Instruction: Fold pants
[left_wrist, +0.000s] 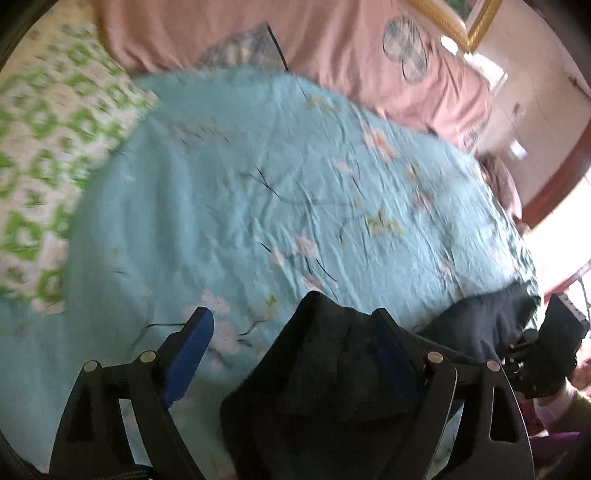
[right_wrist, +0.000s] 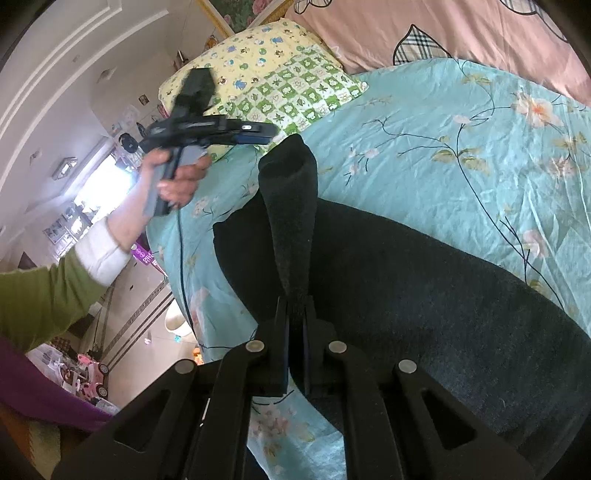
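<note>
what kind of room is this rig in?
Most likely a home bedroom. The dark pants lie on a bed with a teal floral sheet, patterned pillows at its head, and a pink quilt beside them.

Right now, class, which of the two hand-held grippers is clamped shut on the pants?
The right hand-held gripper: its jaws are pinched together on a fold of the dark pants. The left hand-held gripper has its jaws spread wide.

Counted on the one floral bedsheet (right_wrist: 443, 147): one dark pair of pants (right_wrist: 406, 295), two patterned pillows (right_wrist: 295, 92), one pink duvet (right_wrist: 443, 29), two grippers (right_wrist: 295, 321).
</note>
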